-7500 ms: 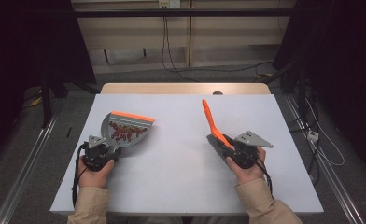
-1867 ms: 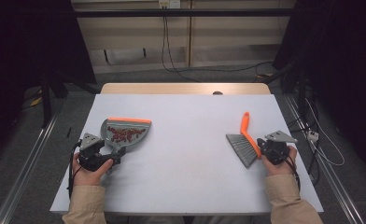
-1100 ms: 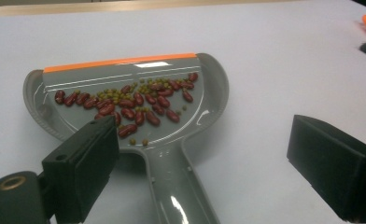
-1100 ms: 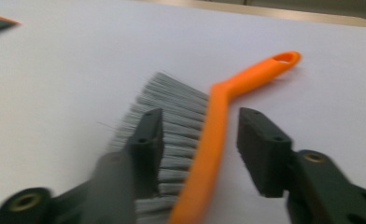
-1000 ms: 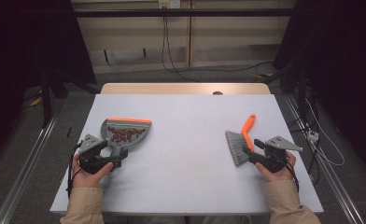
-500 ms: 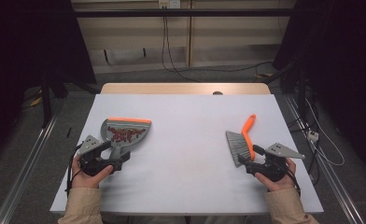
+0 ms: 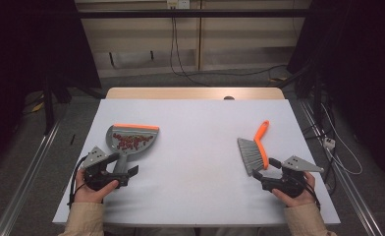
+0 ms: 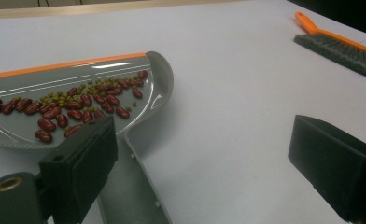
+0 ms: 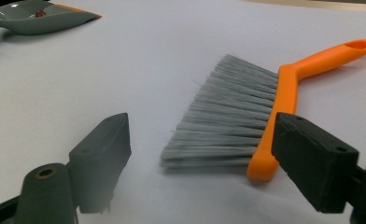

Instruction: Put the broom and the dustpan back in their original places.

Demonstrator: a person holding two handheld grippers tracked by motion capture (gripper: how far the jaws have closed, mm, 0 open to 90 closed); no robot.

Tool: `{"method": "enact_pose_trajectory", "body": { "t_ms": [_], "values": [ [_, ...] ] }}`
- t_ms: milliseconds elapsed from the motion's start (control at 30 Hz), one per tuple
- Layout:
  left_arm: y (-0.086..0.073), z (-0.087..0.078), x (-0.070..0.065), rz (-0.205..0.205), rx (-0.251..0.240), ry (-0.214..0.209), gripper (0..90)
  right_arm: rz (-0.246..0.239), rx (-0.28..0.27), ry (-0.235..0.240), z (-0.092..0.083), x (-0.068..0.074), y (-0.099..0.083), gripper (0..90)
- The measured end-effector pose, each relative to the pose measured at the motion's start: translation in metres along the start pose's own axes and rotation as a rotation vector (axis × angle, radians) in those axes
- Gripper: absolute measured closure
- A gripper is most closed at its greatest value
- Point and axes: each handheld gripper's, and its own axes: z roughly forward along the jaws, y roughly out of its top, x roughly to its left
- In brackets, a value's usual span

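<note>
- High view: We see a white table (image 7: 195, 196) with the work nearly wound up. The grey dustpan (image 7: 130, 141), its orange lip toward the far edge, lies at the left with red beans (image 7: 131, 142) in its tray. The orange-backed hand brush (image 7: 255, 150) lies flat at the right. The left gripper (image 7: 116, 173) sits at the near end of the dustpan's handle; the right gripper (image 7: 266, 172) rests just short of the brush's bristle end. The right hand is plainly the nearer to the brush.

- Left gripper view: We look along two black jaws standing wide apart. The dustpan (image 8: 73, 100) handle runs between them, beside the left jaw, and neither pad presses on it. Kidney beans (image 8: 64, 109) and small green beans (image 8: 62, 98) lie scattered in the tray. The brush (image 8: 340, 46) lies well apart, across the table.

- Right gripper view: We find these jaws having just been opening, now wide apart with nothing gripped. The brush (image 9: 274, 116) lies just ahead, bristles pointing left, its long orange handle running away to the upper right. The dustpan (image 9: 36, 21) shows far off.
</note>
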Motion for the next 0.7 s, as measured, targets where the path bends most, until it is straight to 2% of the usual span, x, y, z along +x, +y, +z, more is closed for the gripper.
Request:
{"method": "enact_pose_trajectory", "body": {
  "t_ms": [67,400,700],
  "values": [
    [-0.0008,-0.0004,-0.0009,-0.008,-0.01,-0.007,8.3,-0.005,0.004,0.004,-0.0016,-0.0004,-0.0012,20.0],
    [-0.0049,-0.0048,-0.004,0.02,0.011,-0.012,8.2,-0.022,0.021,-0.001,-0.0086,-0.0025,-0.0062,19.5],
    [-0.007,-0.0067,-0.0044,0.018,0.009,-0.008,8.1,-0.024,0.005,-0.003,-0.0079,-0.0042,-0.0049,19.5]
  ]
}}
